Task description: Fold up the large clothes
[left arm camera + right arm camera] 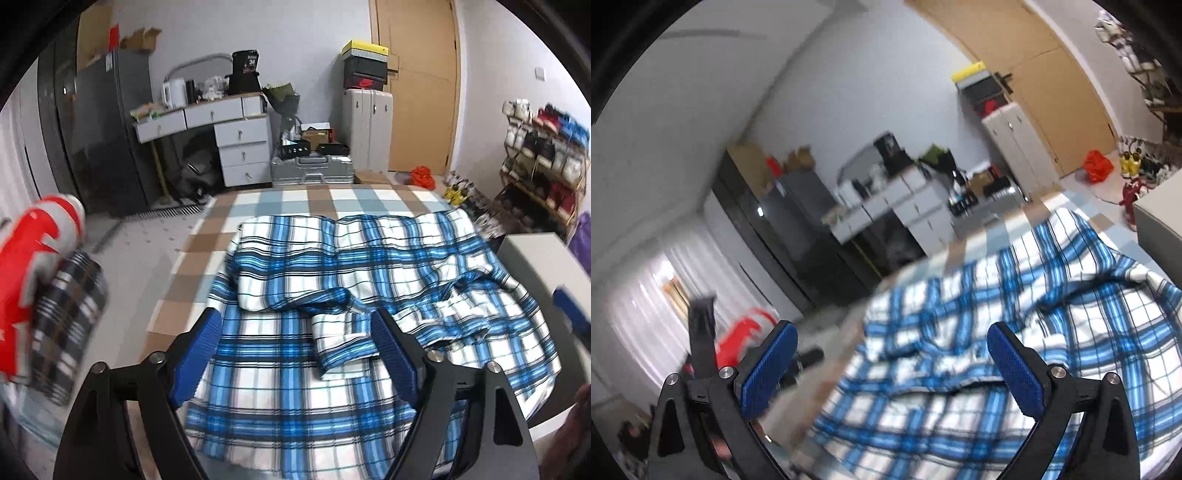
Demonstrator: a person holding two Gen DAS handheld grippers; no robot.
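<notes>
Both grippers hover empty above a blue and white plaid shirt [369, 266], so the fold appears to be between grabs. The left gripper [295, 347] has its blue-padded jaws spread wide over the shirt's near part, touching nothing. The right gripper [892, 365] is equally wide, gripping nothing, tilted over the shirt's left side. The shirt lies crumpled across the checked bed cover [280, 195], nearer its right edge, one sleeve [343, 332] thrown over the body. The next move likely calls for pinching that sleeve or a hem and smoothing it flat.
</notes>
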